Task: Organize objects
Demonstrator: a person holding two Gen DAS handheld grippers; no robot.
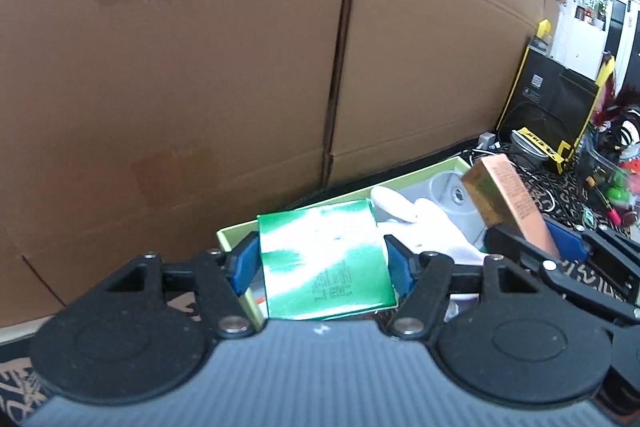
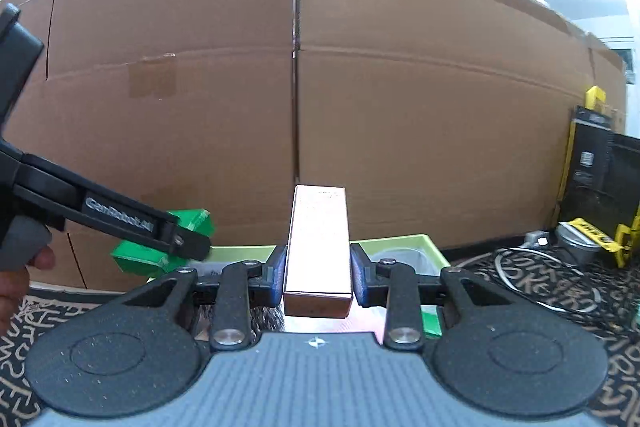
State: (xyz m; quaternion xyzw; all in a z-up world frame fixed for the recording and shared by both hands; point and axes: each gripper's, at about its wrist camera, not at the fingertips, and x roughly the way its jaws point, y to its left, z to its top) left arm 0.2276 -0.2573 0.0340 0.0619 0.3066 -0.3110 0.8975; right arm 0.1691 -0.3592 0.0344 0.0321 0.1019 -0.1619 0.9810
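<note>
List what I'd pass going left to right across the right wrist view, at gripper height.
Left gripper holding the green box → copper-pink box clamped in the right gripper → light green tray → coiled cables → black and yellow case.

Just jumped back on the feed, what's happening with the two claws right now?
Each claw holds a box above the light green tray, in front of the big cardboard box. The left claw is clamped on a shiny green box. The right claw grips a long copper-pink box by its sides. The tray holds a grey moulded insert and something white. Neither box looks set down yet.
</note>
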